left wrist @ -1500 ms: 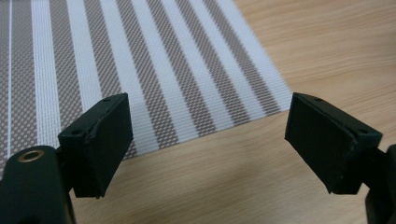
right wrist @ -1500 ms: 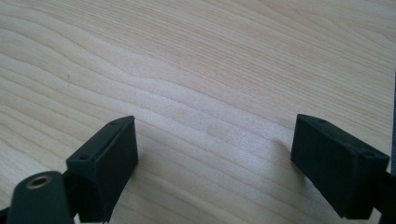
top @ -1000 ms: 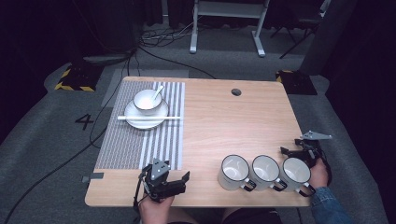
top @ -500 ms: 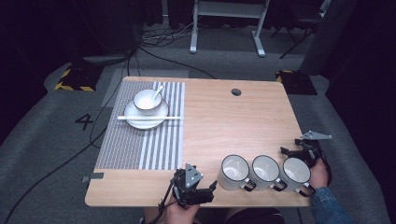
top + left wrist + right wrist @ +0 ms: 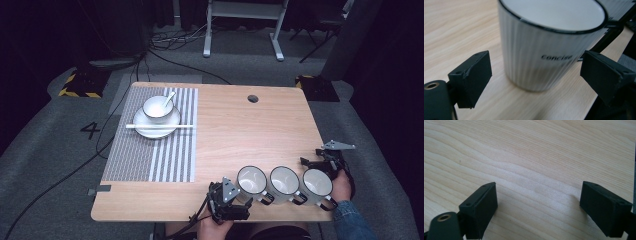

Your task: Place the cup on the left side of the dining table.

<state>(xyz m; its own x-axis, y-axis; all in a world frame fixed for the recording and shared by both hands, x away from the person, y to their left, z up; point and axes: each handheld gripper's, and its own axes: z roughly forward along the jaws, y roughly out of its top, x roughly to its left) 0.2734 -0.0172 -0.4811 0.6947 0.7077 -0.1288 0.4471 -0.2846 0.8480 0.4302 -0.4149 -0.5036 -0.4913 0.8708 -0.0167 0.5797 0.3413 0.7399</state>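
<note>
The left gripper (image 5: 243,201) sits at the near edge of the light wooden table (image 5: 240,125), right beside the left one of three white ribbed mugs with black rims (image 5: 251,180). Its jaws are spread wide, one on each side of that mug (image 5: 549,47), not touching it. I think a grab is just starting. Next the jaws need to slide in a bit more and squeeze gently on the round sides. The mug stands upright, looks empty, and has a small dark word printed on it. The right gripper (image 5: 320,162) waits by the right mug (image 5: 317,182), jaws wide apart over bare wood.
</note>
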